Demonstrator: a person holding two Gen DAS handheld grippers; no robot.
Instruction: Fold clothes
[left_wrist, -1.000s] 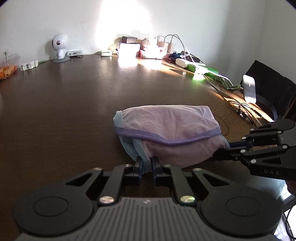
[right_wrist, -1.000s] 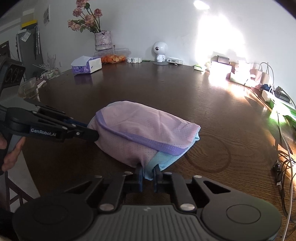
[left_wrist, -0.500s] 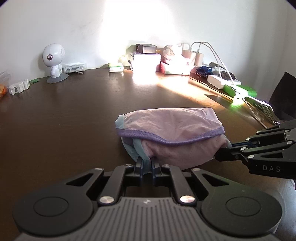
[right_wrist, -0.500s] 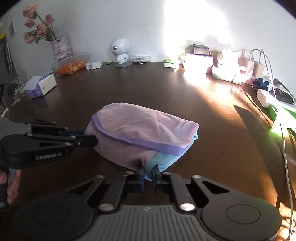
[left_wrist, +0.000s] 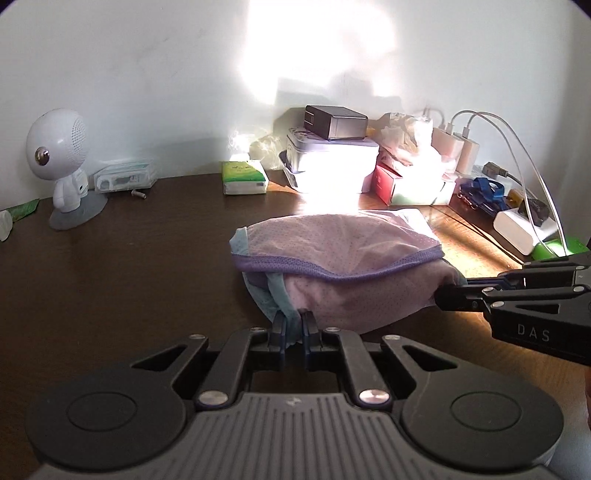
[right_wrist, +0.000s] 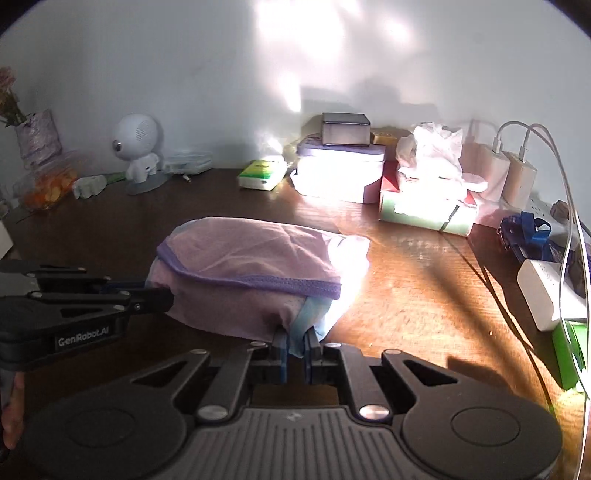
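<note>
A folded pale purple mesh garment (left_wrist: 343, 266) with darker purple trim and a light blue edge lies on the dark wooden table (left_wrist: 122, 273); it also shows in the right wrist view (right_wrist: 243, 273). My left gripper (left_wrist: 293, 325) is shut on the garment's near left blue edge. My right gripper (right_wrist: 295, 341) is shut on its near right blue edge. In the left wrist view the right gripper (left_wrist: 443, 295) shows at the garment's right end. In the right wrist view the left gripper (right_wrist: 164, 299) shows at its left end.
Along the back wall stand a white robot figurine (left_wrist: 61, 162), a green tissue pack (left_wrist: 243, 177), stacked boxes (left_wrist: 332, 162), a tissue box (right_wrist: 428, 203), chargers with cables (right_wrist: 517, 173) and a white power strip (right_wrist: 546, 295). A vase (right_wrist: 35, 136) and snack container (right_wrist: 48, 181) sit far left.
Both grippers have moved forward across the table toward the back wall, carrying the held garment with them. The clutter at the wall is now much closer.
</note>
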